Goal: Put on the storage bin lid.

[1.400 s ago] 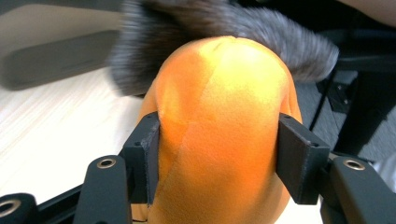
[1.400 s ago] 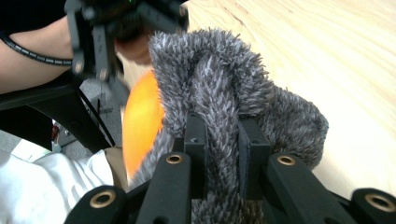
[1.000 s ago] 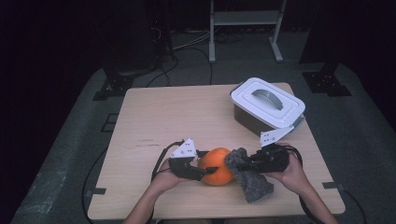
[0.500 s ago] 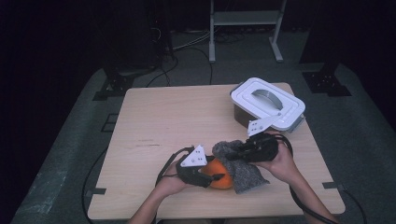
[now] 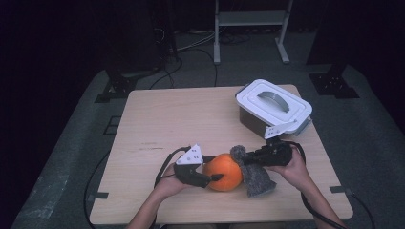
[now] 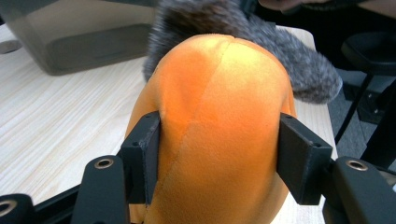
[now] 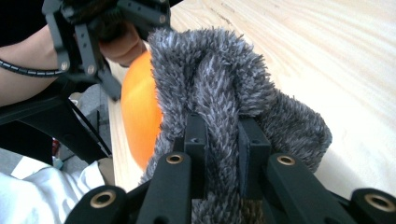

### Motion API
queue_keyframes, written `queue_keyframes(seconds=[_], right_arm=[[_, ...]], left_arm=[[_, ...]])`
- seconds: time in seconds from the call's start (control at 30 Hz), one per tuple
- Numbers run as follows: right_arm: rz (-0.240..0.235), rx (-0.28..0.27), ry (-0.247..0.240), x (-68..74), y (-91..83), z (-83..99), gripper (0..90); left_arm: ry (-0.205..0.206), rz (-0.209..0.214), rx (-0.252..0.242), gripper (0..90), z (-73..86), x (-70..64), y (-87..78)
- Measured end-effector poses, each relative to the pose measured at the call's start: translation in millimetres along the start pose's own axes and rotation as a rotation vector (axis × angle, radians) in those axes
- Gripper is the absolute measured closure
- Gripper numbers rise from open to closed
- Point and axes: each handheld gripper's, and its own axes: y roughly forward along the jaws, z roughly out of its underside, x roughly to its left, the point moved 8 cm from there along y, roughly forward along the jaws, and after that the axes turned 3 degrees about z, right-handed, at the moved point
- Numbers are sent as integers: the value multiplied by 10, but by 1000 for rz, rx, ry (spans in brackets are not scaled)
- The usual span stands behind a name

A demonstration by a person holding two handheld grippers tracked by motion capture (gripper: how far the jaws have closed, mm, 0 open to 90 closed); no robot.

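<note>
Left gripper (image 5: pixel 216 177) clamped the orange plush ball (image 5: pixel 225 171); right gripper (image 5: pixel 249 156) pinched the grey furry cloth (image 5: pixel 255 176). Risk: fur slipping from the narrow pinch if pulled

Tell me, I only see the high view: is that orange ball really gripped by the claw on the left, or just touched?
Observer: Gripped. In the left gripper view the left claw has a jaw pressed into each side of the orange ball.
Visitor: And the grey fluffy thing?
Observer: The right gripper view shows the right claw pinching a fold of the grey furry cloth between nearly closed jaws.
Visitor: Is the ball smooth?
Observer: No, it looks like soft plush, with a seam running over it.
</note>
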Motion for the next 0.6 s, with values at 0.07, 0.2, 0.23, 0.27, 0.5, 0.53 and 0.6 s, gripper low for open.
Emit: queue_keyframes(seconds=[0.07, 0.2, 0.23, 0.27, 0.5, 0.53, 0.6], right_arm=[[-6, 2, 11, -9, 2, 71, 765], [-9, 7, 19, -7, -6, 149, 766], [-8, 4, 16, -2, -15, 144, 765], [-10, 0, 14, 10, -27, 134, 766], [-19, -2, -25, 137, -6, 77, 765], [-19, -8, -40, 168, -12, 10, 765], [-20, -13, -45, 176, -17, -23, 765]], left_arm=[[-10, 0, -4, 385, 10, 25, -12], [-15, -4, -9, 385, 5, 28, -3], [-20, -7, -8, 384, 3, 34, -4], [-23, -9, -8, 384, 4, 40, -9], [-54, -11, -23, 384, 10, 65, -6], [-43, -10, -17, 385, 10, 55, 0], [-34, -6, -16, 385, 5, 30, 11]])
